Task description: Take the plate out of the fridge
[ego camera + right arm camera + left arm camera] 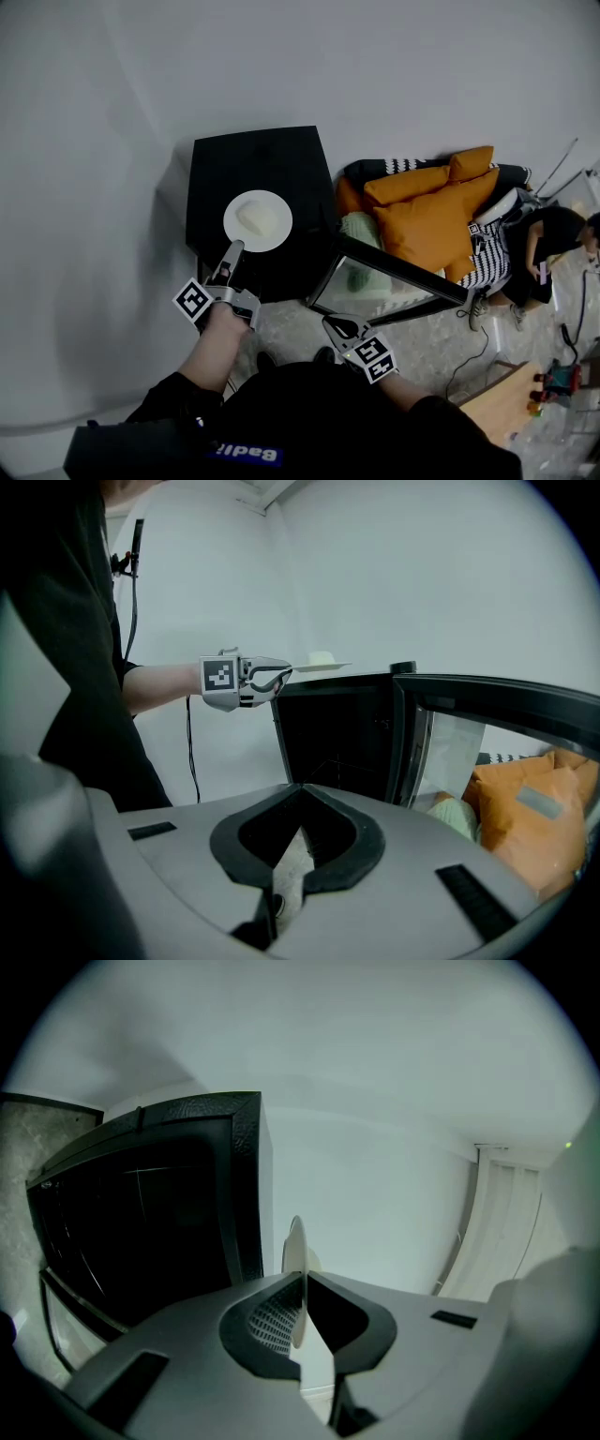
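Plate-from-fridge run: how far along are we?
Done: the door of the fridge stands open and the plate is out, above the fridge top. In hand: the left gripper is shut on the plate's rim, holding it level. Left: setting it down, probably on that top; the right gripper is shut and empty beside the door.

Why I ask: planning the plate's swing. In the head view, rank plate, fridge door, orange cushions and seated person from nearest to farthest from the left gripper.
1. plate, clamped in the left gripper, above the fridge top.
2. fridge door, open, to its right.
3. orange cushions, farther right, beyond the door.
4. seated person, at the far right.
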The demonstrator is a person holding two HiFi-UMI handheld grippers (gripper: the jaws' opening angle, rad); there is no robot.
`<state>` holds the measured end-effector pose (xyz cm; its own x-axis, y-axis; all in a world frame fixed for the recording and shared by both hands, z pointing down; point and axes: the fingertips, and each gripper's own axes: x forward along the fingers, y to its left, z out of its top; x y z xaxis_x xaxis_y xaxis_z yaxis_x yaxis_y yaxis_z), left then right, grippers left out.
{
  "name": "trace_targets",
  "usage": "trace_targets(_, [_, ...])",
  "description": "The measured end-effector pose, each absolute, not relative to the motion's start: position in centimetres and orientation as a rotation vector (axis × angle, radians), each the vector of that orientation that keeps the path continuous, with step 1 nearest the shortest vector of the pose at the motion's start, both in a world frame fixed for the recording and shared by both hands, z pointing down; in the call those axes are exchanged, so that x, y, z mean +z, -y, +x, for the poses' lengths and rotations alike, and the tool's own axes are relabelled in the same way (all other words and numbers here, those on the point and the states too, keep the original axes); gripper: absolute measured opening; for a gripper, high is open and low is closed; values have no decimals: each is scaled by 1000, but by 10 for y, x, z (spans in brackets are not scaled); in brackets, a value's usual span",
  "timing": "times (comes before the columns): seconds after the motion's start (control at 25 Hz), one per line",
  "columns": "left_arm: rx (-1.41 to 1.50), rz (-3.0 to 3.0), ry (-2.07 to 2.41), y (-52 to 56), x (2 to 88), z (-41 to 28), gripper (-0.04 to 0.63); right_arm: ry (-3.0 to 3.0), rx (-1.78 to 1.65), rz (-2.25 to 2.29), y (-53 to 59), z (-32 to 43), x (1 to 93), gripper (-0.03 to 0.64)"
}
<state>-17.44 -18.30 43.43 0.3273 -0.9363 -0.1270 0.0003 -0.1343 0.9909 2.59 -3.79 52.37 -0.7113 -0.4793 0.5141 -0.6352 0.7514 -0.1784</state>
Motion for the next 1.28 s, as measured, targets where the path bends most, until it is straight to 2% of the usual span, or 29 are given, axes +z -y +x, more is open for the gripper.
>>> trace_targets(0.88, [-996, 1425, 1063, 213, 445, -172, 25, 2506, 501, 811, 31, 30, 532, 9])
trace_targets(0.92, [-977, 1434, 1081, 215, 444, -173, 33, 2508, 500, 810, 31, 30, 532, 9])
trace_targets(1.0, [-944, 1456, 1104, 218, 442, -172, 99, 2511, 501, 812, 32, 30, 532, 9])
trace_targets(1.28, [-844, 1507, 1141, 217, 435, -167, 200, 2518, 493, 822, 34, 32, 532, 9])
